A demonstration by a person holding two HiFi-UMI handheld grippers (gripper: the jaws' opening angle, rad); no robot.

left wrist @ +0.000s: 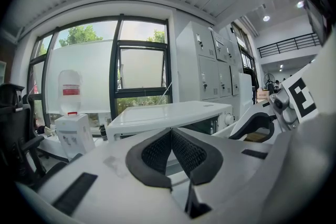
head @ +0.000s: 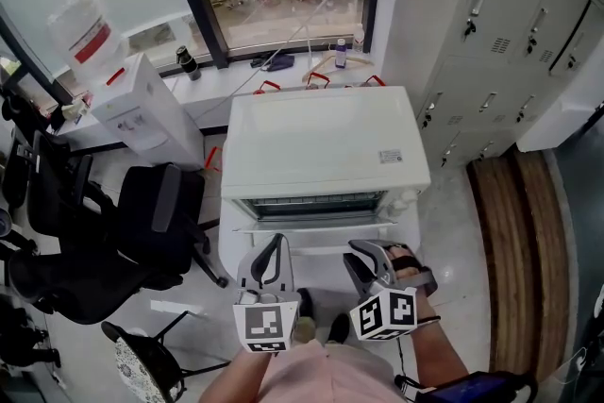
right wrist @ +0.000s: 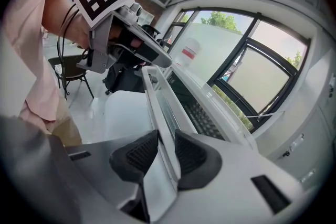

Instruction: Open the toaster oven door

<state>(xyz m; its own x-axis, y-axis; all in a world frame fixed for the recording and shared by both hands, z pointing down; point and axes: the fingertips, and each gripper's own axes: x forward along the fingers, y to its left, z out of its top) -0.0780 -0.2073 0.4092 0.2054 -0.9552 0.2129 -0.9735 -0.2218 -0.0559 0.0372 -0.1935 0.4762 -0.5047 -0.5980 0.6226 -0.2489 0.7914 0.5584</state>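
Below the window, the white toaster oven [head: 321, 142] is found close in front of both grippers, with a water dispenser [head: 142, 109] off to its left. The door [head: 316, 220] is noted as tipped away from the oven body at the top. A wire rack [right wrist: 202, 113] is exposed through the gap. The right gripper [right wrist: 165, 150] is clamped on the door's top bar [right wrist: 156, 102], with a pad pressed to either side. The left gripper [left wrist: 171, 132] is held just beside it, its jaws pinched together on nothing. Judged: the grip is made and the door is partly swung down. The rest of the swing to fully open, then the release, is left to be done.
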